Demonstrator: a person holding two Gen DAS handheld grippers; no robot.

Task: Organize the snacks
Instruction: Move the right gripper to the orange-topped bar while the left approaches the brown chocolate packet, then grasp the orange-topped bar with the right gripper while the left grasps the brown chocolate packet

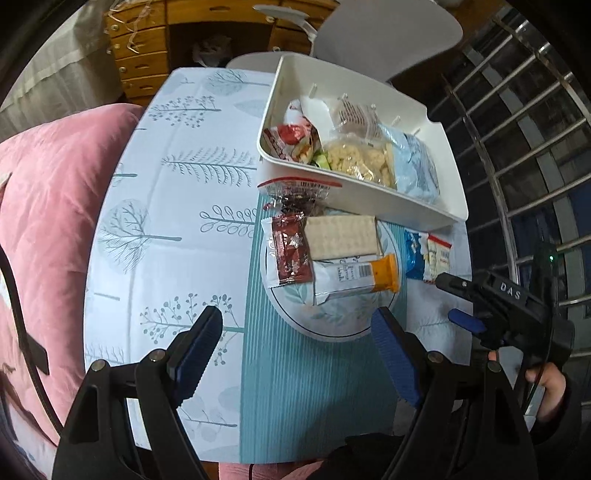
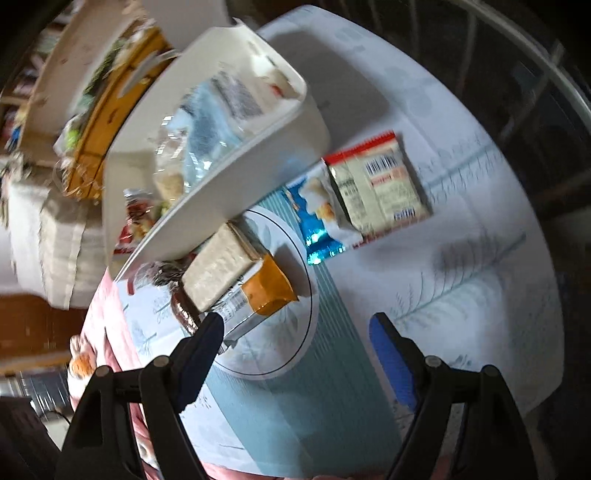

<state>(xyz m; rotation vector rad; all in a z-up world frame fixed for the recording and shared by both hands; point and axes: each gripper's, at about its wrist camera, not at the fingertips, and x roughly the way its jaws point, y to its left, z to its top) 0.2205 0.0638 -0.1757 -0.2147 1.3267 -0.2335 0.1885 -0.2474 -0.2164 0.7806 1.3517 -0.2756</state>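
A round plate (image 1: 332, 317) on a teal mat holds a maroon packet (image 1: 290, 254), a pale cracker pack (image 1: 341, 236) and a white bar with an orange end (image 1: 354, 275). To its right lie a blue packet (image 1: 413, 254) and a red-topped white packet (image 1: 439, 254). Behind stands a white bin (image 1: 369, 192) with several snacks inside. My left gripper (image 1: 295, 321) hangs open and empty over the plate's near edge. My right gripper (image 2: 295, 325) is open and empty above the plate (image 2: 266, 350), beside the orange-ended bar (image 2: 266, 291). The right wrist view is blurred.
A clear red-topped packet (image 1: 299, 188) leans on the bin's front wall. The tree-print tablecloth (image 1: 166, 221) is bare on the left. A pink quilt (image 1: 48, 221) borders the table's left, wooden drawers (image 1: 140, 55) and a white chair (image 1: 388, 33) stand behind, a metal grille (image 1: 517, 147) on the right.
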